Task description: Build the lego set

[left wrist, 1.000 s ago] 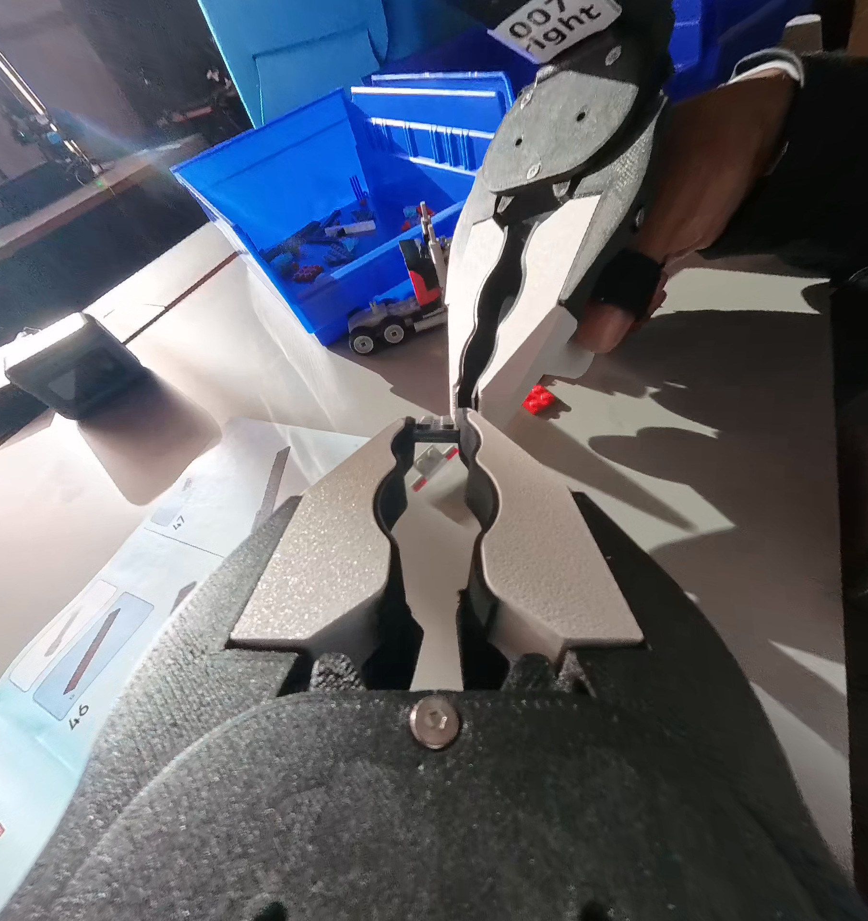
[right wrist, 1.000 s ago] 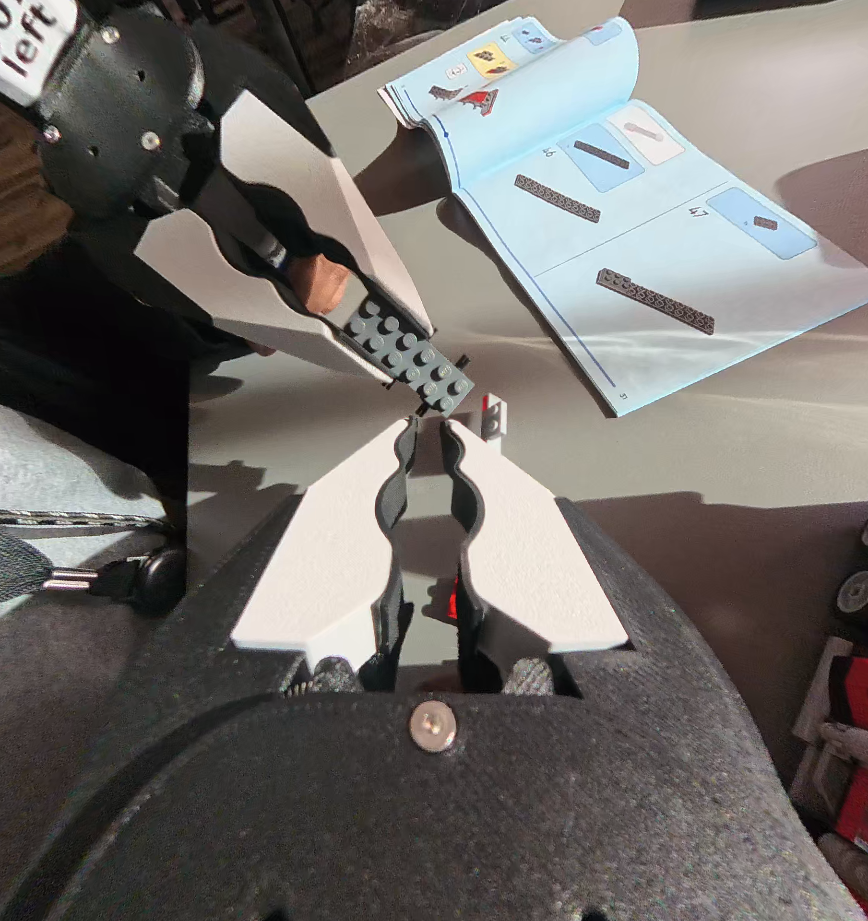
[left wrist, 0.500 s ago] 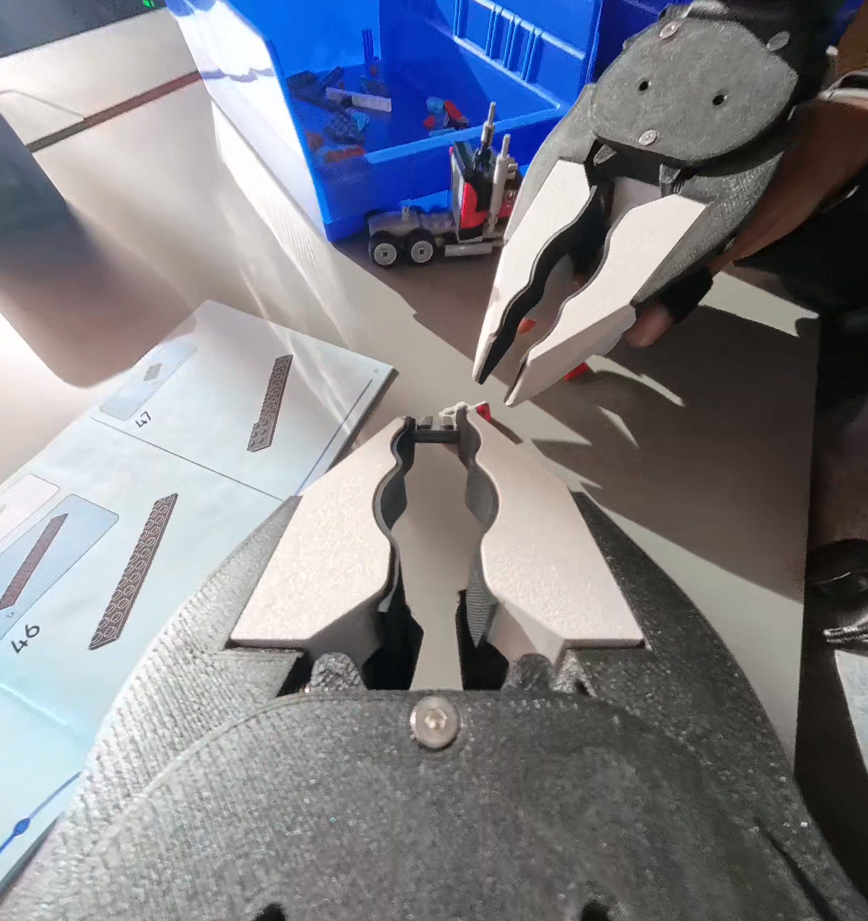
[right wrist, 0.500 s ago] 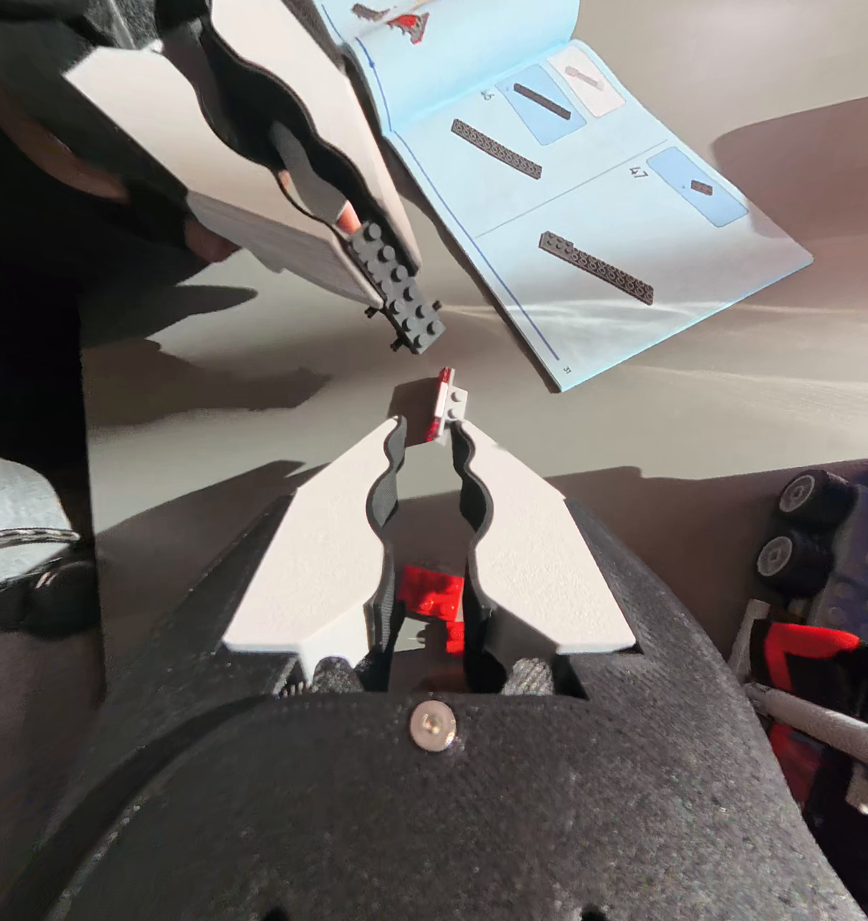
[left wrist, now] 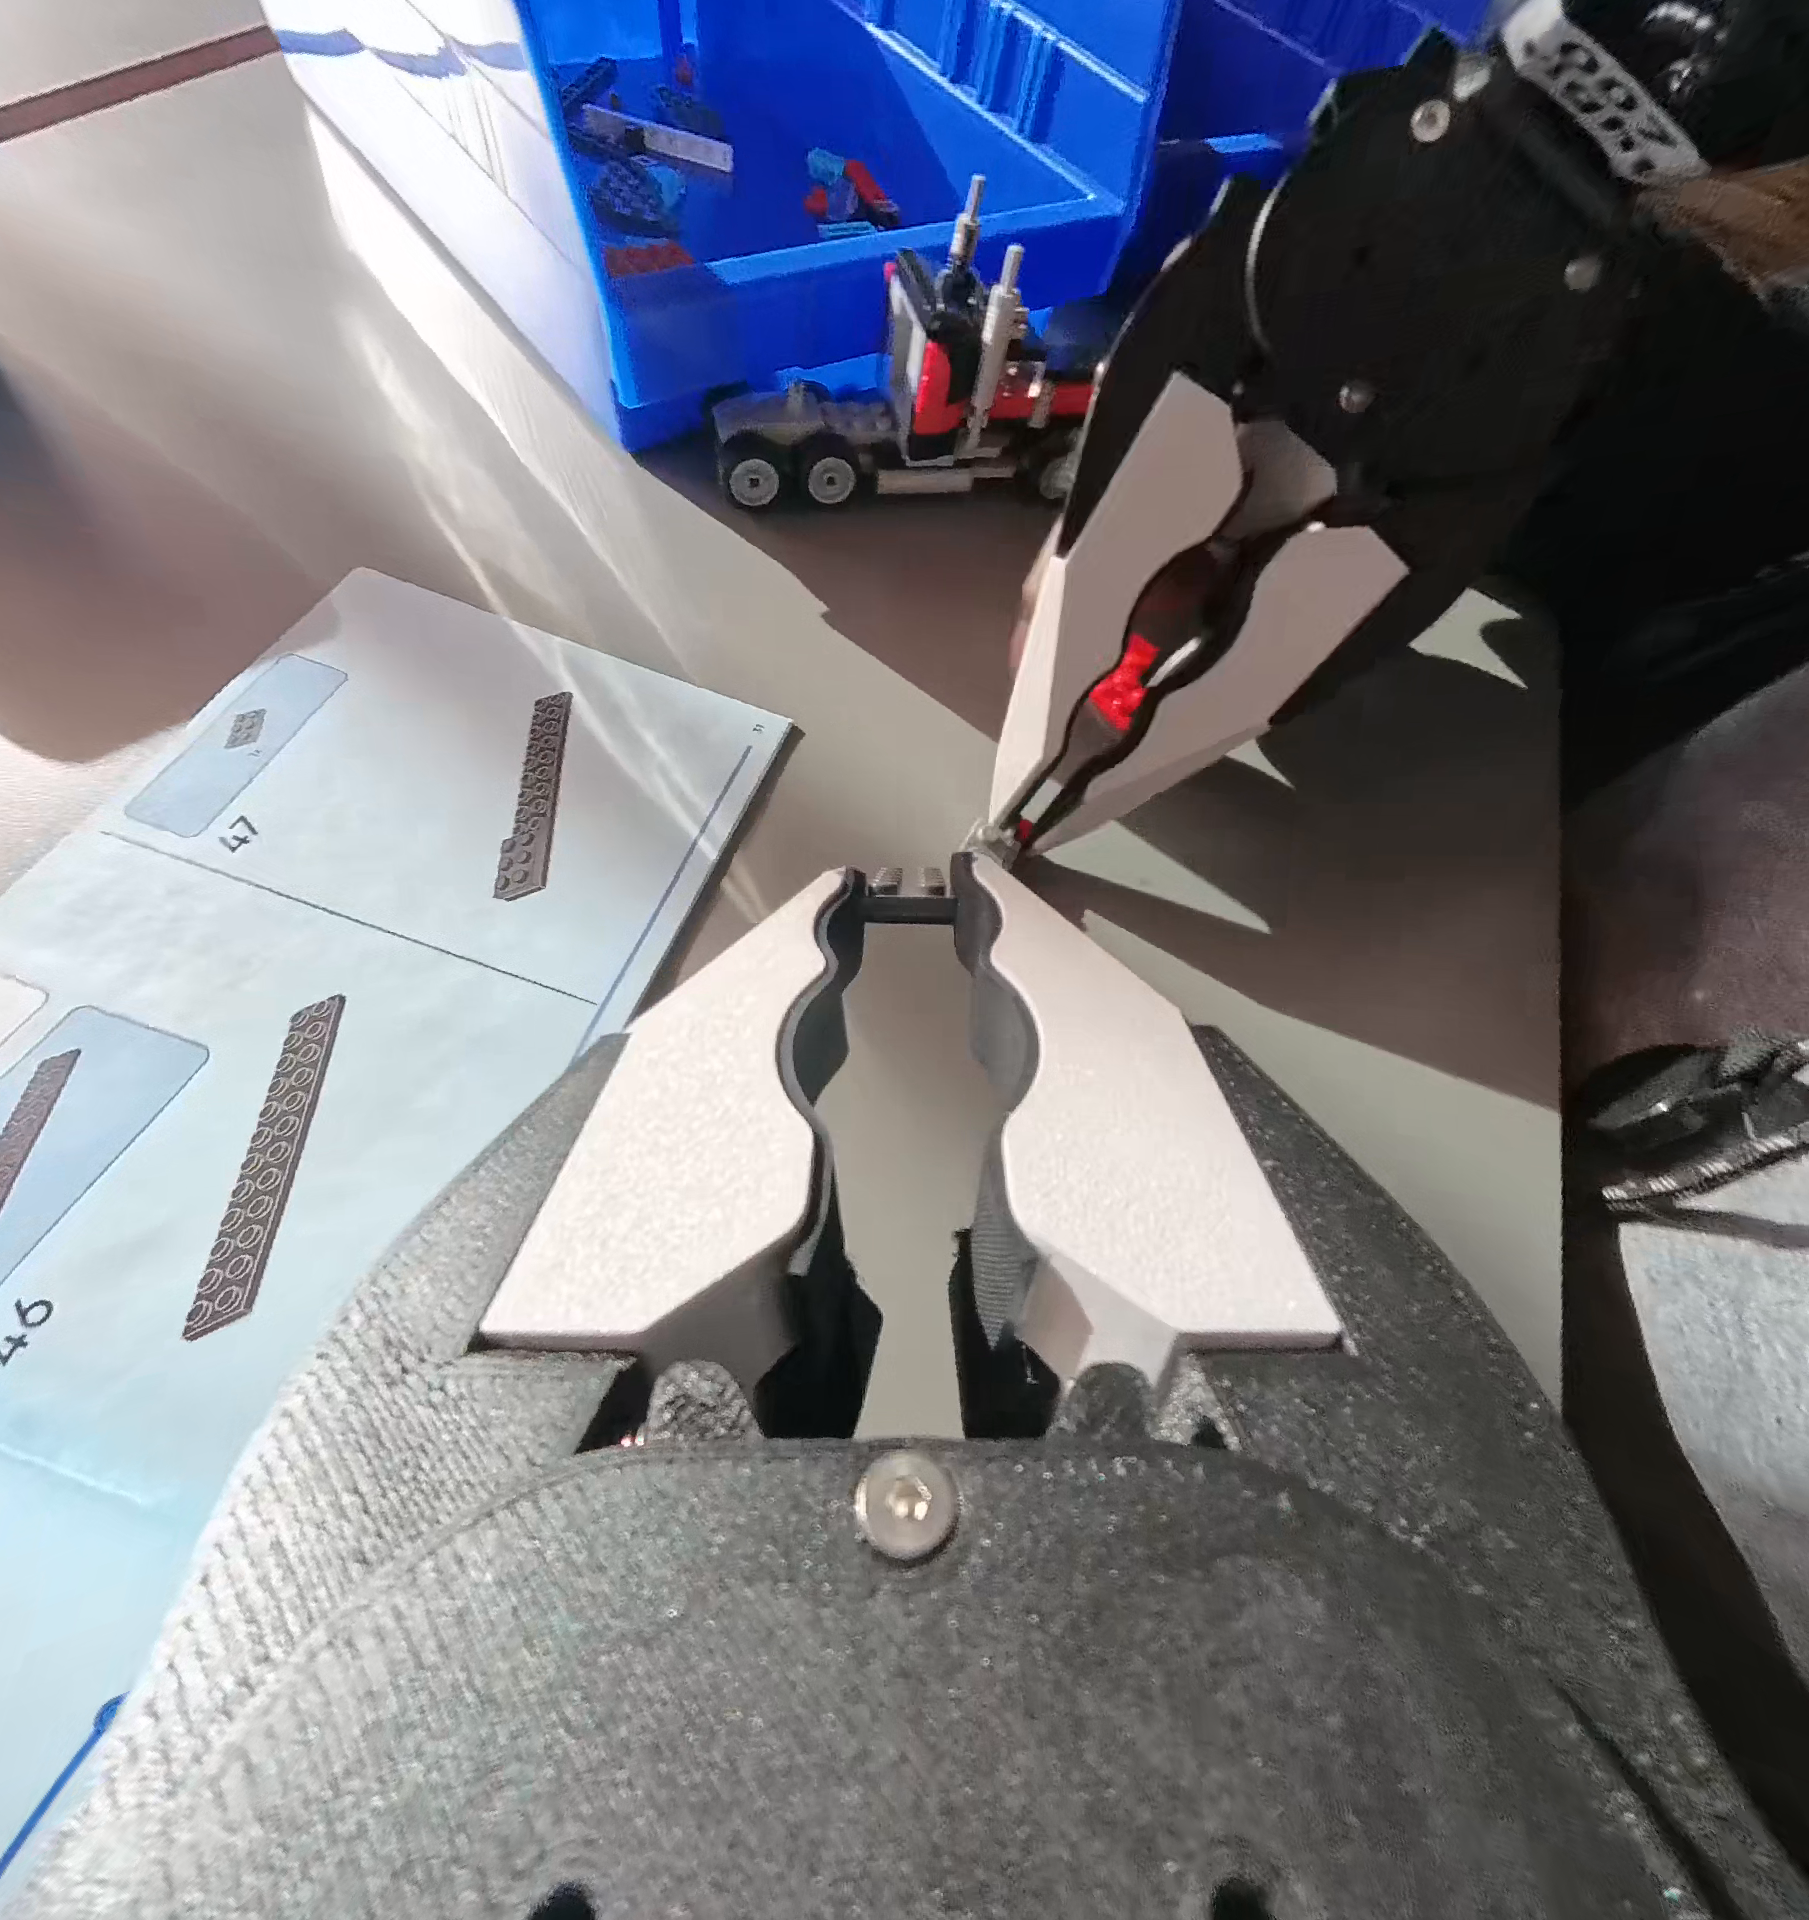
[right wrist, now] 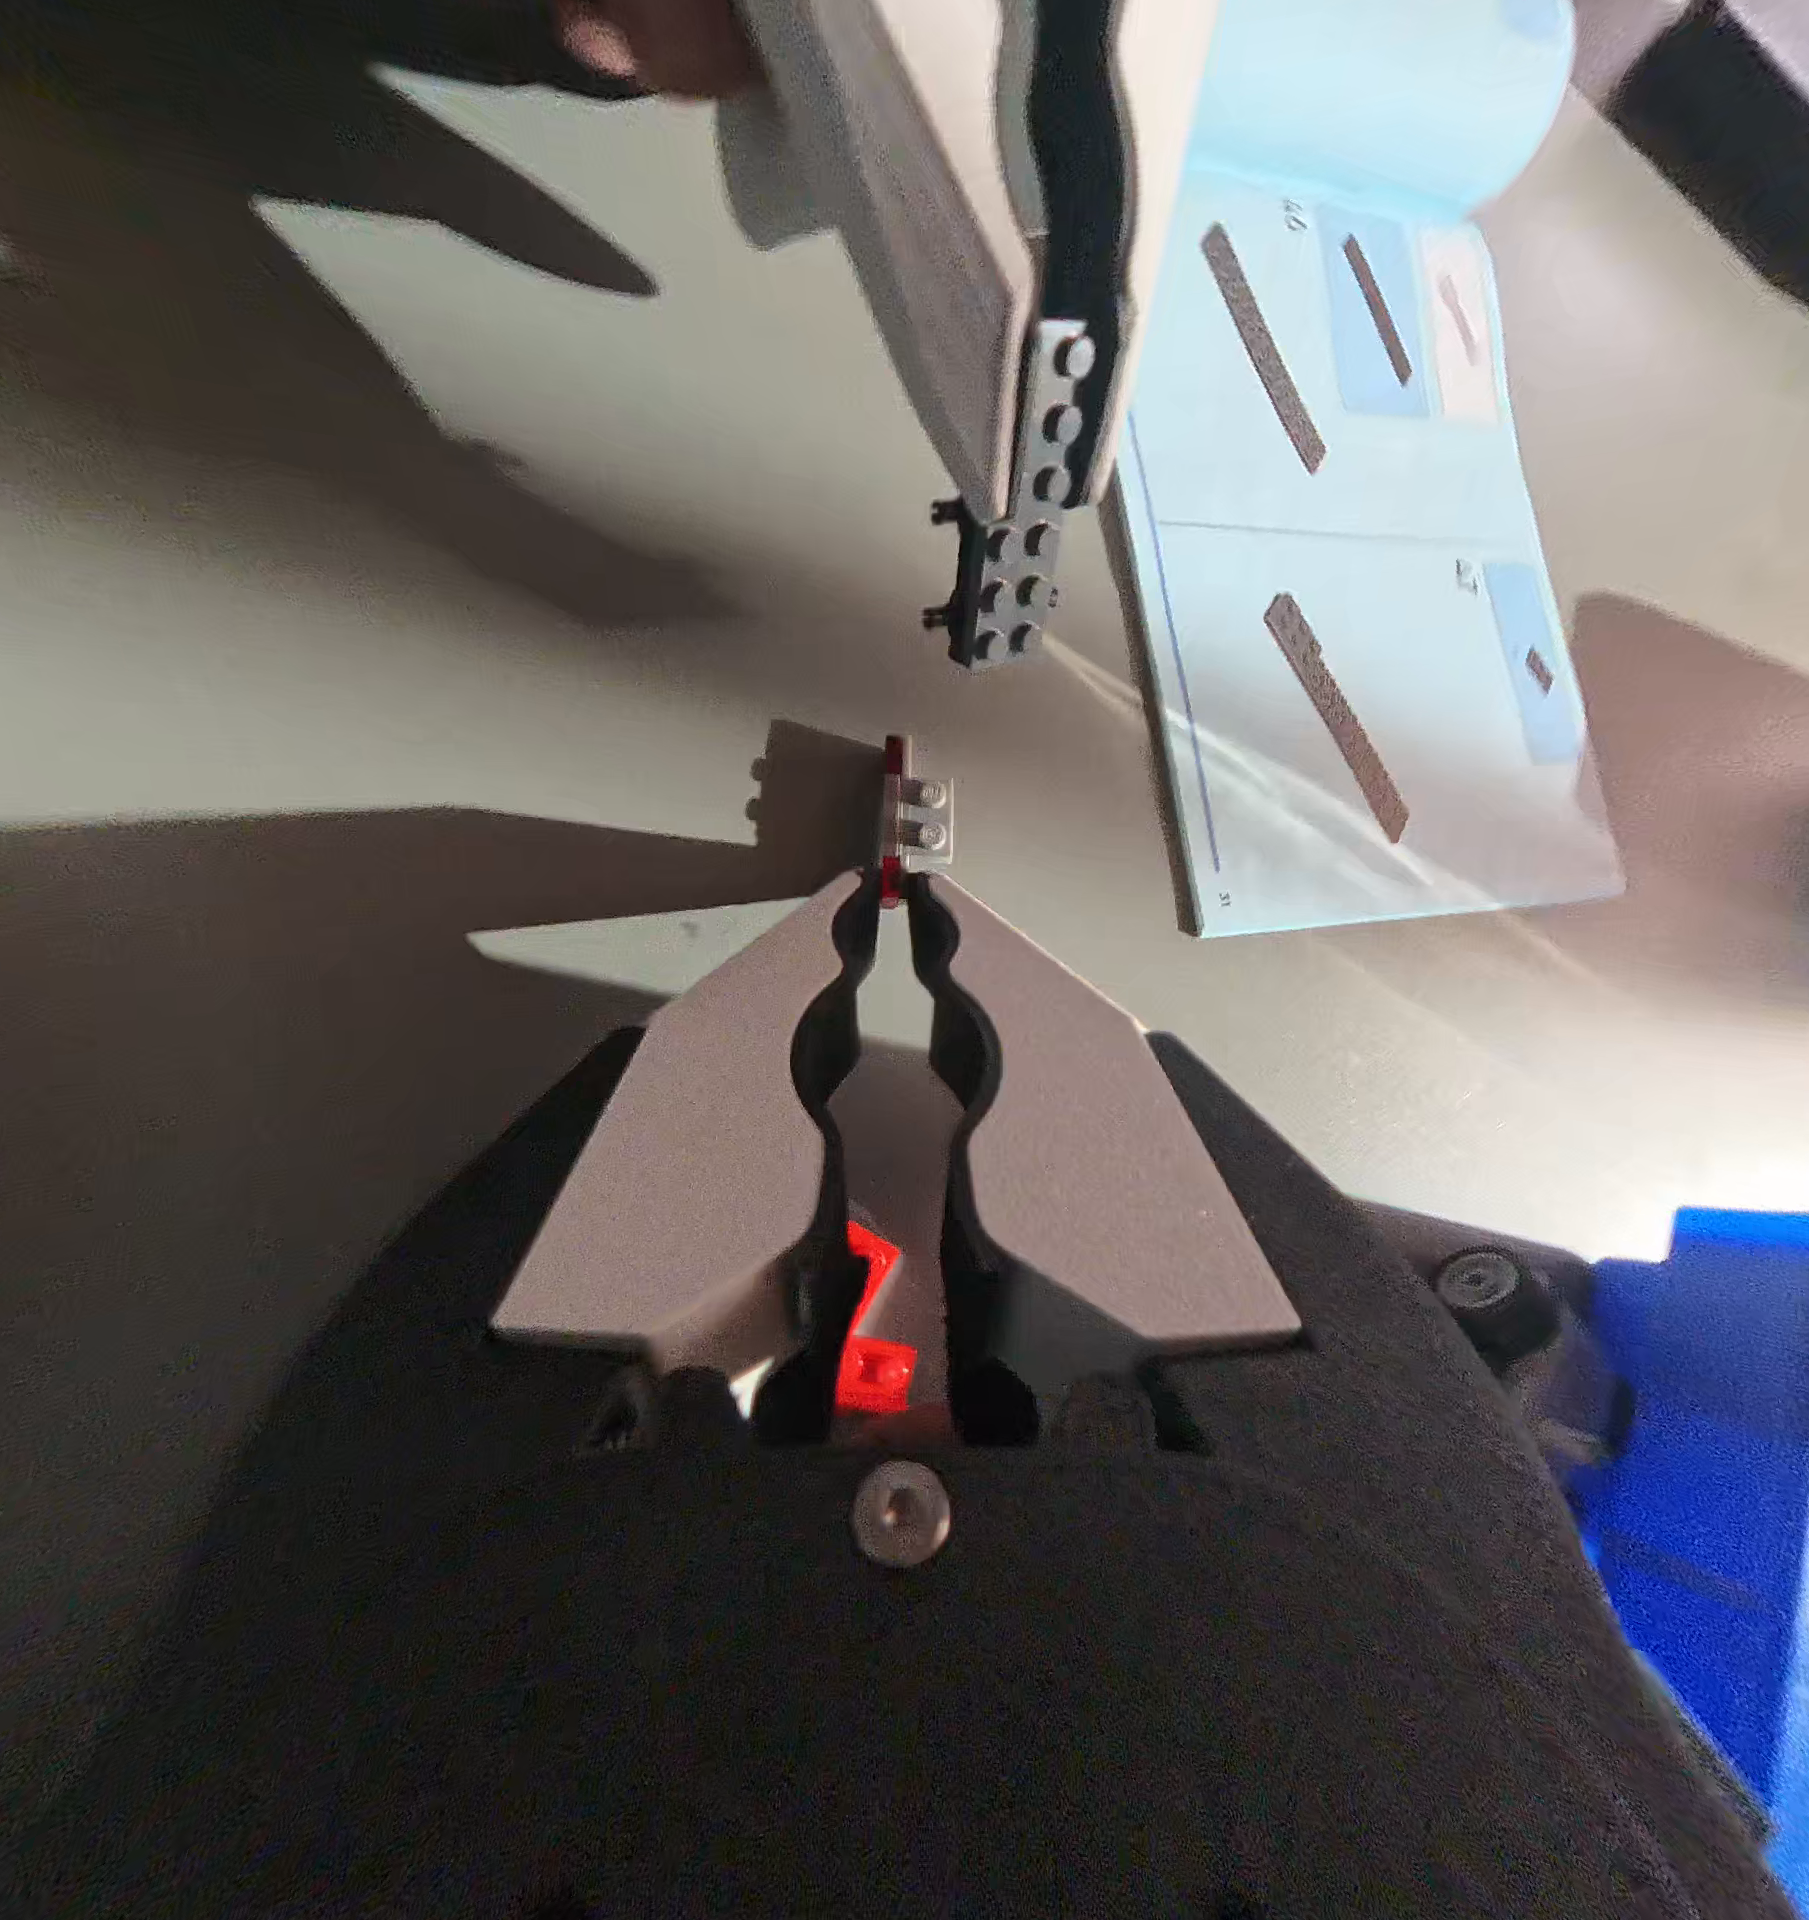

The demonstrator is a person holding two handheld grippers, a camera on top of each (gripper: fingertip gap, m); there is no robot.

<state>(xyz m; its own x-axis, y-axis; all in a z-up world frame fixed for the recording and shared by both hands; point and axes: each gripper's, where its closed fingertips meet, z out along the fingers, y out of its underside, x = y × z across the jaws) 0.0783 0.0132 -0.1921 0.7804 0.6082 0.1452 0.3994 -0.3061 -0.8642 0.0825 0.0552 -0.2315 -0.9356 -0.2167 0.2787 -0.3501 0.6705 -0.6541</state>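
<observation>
My left gripper (left wrist: 905,894) is shut on a dark grey studded plate (left wrist: 908,885). In the right wrist view this plate (right wrist: 1014,582) sticks out of the left gripper (right wrist: 1051,488), which hangs above the table. My right gripper (right wrist: 892,883) is shut on a small grey-and-red piece (right wrist: 915,816) low over the table, just below the plate's free end. In the left wrist view the right gripper (left wrist: 1014,831) has its tips right beside my left fingertips. A red brick (right wrist: 874,1340) lies on the table under the right gripper.
An open instruction booklet (left wrist: 360,883) lies on the table to the left of the left gripper and also shows in the right wrist view (right wrist: 1347,623). A red-and-black lego truck (left wrist: 941,405) stands in front of a blue bin (left wrist: 827,156) of loose pieces. About 6 centimeters separates my left fingertips from my right. From the right gripper's tips to the red brick (right wrist: 874,1340) is close to 8 centimeters.
My right gripper has closed on the small grey-and-red piece that stood at its tips. The left gripper has turned with the plate, which now points down toward that piece.
</observation>
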